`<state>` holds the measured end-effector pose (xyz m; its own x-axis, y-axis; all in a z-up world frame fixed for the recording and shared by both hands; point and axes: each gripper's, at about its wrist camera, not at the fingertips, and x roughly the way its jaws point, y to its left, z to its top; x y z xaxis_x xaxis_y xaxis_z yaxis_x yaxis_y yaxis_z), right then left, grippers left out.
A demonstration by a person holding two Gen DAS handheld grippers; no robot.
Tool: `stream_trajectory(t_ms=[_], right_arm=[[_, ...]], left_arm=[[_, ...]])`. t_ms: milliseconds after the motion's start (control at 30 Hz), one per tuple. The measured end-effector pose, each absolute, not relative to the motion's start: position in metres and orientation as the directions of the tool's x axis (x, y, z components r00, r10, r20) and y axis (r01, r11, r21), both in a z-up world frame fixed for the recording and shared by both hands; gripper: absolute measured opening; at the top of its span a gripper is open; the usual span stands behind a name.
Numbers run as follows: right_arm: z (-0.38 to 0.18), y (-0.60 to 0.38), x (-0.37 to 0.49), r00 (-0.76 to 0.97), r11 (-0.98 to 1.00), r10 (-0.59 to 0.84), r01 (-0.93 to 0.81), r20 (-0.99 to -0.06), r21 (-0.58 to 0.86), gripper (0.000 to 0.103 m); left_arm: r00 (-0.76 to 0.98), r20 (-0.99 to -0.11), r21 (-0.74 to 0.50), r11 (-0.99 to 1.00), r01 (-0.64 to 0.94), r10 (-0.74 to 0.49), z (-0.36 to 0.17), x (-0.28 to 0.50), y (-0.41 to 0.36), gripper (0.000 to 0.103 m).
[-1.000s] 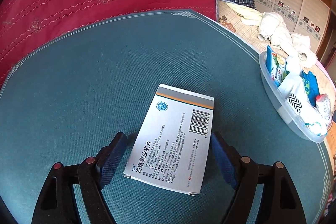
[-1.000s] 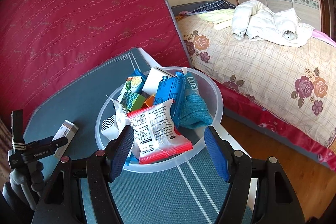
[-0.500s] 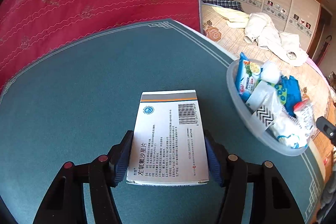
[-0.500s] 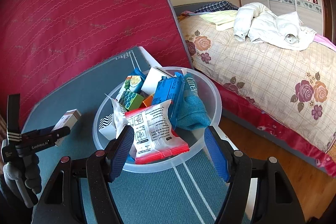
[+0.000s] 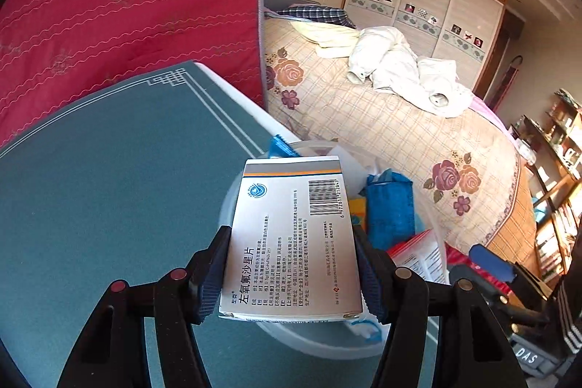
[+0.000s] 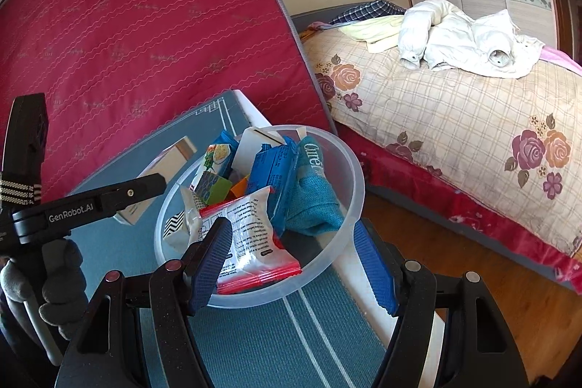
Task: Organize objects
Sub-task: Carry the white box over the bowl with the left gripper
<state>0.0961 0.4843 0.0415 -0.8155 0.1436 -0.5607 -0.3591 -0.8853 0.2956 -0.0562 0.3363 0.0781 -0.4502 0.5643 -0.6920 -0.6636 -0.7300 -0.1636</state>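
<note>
The medicine box (image 5: 291, 239) is presenting as a flat white carton with grey and orange bands at its far end, a round blue emblem, a barcode and rows of small printed text. It is sitting clear of the surface (image 5: 109, 199), clamped by its two long edges in the left gripper (image 5: 293, 273), whose blue ribbed pads (image 5: 214, 264) are pressing against both sides. The carton is hanging above the near rim of the clear plastic bowl (image 6: 349, 177).

The bowl is round, translucent and smooth-walled, and is resting at the edge of the surface, which is carrying a teal woven cover with white border lines. Inside, a glossy red-and-white sachet (image 6: 251, 235) is lying on top, beside a blue foil packet (image 6: 272, 173), a teal knitted cloth (image 6: 313, 202) and a white box with a black zigzag pattern (image 6: 174, 224).

The right gripper (image 6: 291, 260) is hovering at the bowl's near side, jaws standing apart and gripping nothing; the bowl's near rim is lying between them, and contact cannot be confirmed.
</note>
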Motion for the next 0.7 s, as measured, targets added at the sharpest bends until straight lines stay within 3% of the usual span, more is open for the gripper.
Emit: stream_trajectory(t_ms=[400, 633, 700], right_arm=[[0.041, 0.491, 0.096, -0.812, -0.872, 0.154, -0.380, -0.563, 0.310, 0.071], [0.040, 0.488, 0.094, -0.808, -0.875, 0.156, -0.379, -0.568, 0.300, 0.071], [0.041, 0.486, 0.096, -0.810, -0.879, 0.166, -0.380, -0.563, 0.288, 0.071]], left_arm=[[-0.393, -0.702, -0.184, -0.684, -0.705, 0.594, 0.070, -0.055, 0.377, 0.068], [-0.418, -0.677, -0.224, -0.710, -0.667, 0.606, 0.075, -0.054, 0.352, 0.091], [-0.437, -0.667, -0.215, -0.717, -0.663, 0.604, 0.079, -0.051, 0.343, 0.091]])
